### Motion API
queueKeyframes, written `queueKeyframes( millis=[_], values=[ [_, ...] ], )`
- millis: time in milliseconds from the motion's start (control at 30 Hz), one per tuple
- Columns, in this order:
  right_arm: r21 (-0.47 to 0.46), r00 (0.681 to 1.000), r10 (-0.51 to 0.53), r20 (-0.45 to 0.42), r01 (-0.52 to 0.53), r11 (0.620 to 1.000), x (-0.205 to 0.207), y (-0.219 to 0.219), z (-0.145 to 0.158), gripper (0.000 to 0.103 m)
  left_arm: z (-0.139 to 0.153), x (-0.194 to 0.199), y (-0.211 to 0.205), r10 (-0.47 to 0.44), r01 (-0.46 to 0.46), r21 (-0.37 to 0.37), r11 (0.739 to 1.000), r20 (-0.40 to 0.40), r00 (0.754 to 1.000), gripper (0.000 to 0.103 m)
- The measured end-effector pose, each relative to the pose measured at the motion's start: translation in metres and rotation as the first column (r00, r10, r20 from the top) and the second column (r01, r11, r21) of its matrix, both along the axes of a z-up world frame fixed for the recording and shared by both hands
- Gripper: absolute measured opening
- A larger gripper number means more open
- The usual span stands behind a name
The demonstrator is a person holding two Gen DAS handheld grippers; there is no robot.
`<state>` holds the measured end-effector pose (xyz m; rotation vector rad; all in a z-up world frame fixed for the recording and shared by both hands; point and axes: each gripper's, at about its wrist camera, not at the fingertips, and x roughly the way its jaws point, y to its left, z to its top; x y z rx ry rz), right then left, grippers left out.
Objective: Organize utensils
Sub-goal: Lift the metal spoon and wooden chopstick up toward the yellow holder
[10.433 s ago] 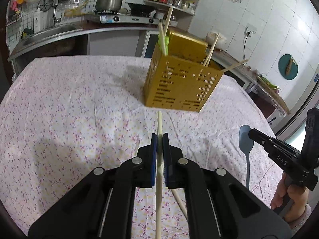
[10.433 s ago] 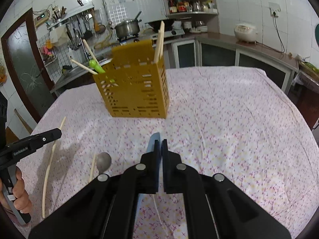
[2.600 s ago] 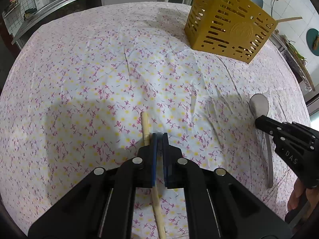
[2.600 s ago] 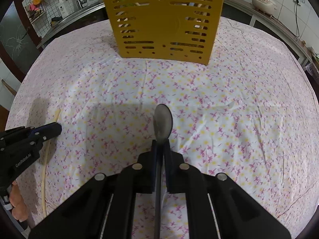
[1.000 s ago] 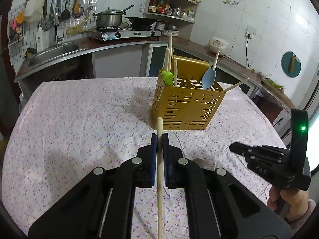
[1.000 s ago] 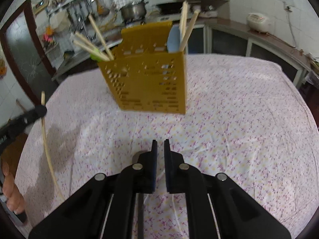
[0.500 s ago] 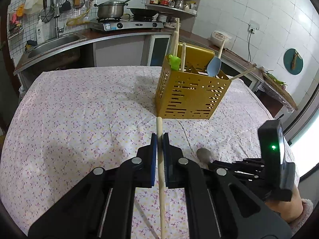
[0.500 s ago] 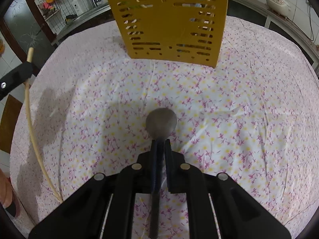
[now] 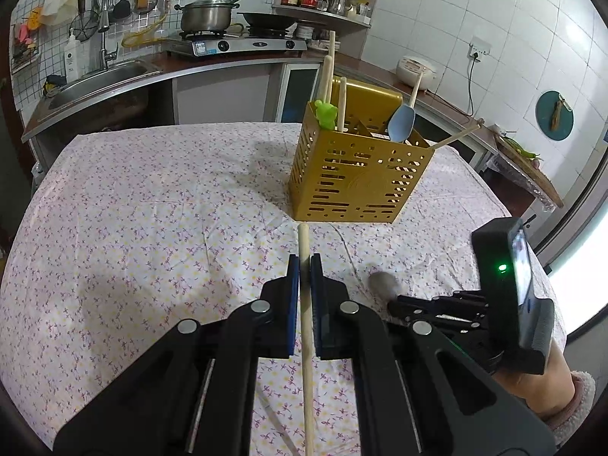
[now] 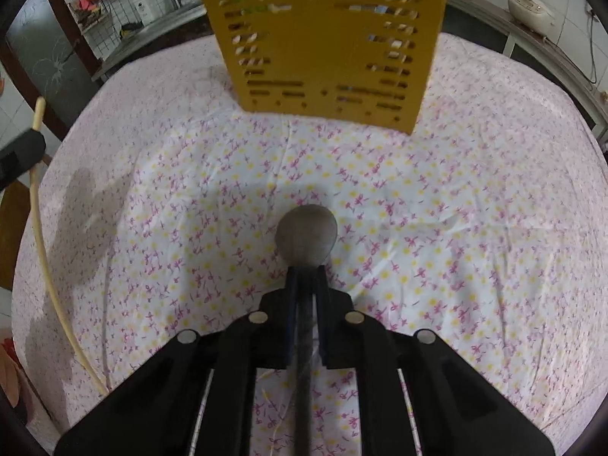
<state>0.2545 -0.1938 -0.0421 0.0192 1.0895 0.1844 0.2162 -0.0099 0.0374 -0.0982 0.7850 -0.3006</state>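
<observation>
Right wrist view shows our right claw (image 10: 306,277) clamped on the spoon (image 10: 306,233), left claw (image 9: 304,269) on a chopstick (image 9: 306,304); a thin handle may slip.

A pale wooden chopstick (image 9: 304,304) is sitting clamped, tip pointing toward the perforated yellow holder (image 9: 357,182) standing far off; a grey metal spoon (image 10: 306,233) is lying bowl-forward nearer.
</observation>
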Motion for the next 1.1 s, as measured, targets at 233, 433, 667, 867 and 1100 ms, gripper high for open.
queueKeyframes(
  millis=[233, 433, 667, 867, 1100],
  values=[
    [0.100, 0.971, -0.067, 0.228, 0.045, 0.994, -0.016, -0.025, 0.053, 0.009, 0.022, -0.002, 0.000, 0.002, 0.000, -0.031, 1.000, 0.060, 0.998, 0.004],
    [0.149, 0.902, -0.128, 0.413, 0.072, 0.986, -0.028, -0.043, 0.086, 0.004, 0.046, -0.004, -0.013, -0.021, 0.023, -0.013, 1.000, 0.143, 0.989, 0.004],
    [0.133, 0.928, -0.089, 0.363, 0.043, 0.990, -0.011, -0.038, 0.085, 0.005, 0.057, 0.001, -0.019, -0.040, 0.041, -0.003, 0.999, 0.164, 0.986, 0.004],
    [0.083, 0.974, 0.028, 0.225, -0.047, 0.995, 0.011, -0.022, 0.040, 0.008, 0.045, 0.002, -0.009, -0.020, 0.022, -0.014, 1.000, 0.125, 0.992, 0.004],
    [0.025, 0.987, 0.104, 0.124, -0.108, 0.994, 0.030, 0.008, 0.008, 0.040, 0.041, 0.007, 0.010, 0.007, -0.004, -0.027, 1.000, 0.102, 0.995, 0.005]
  ],
)
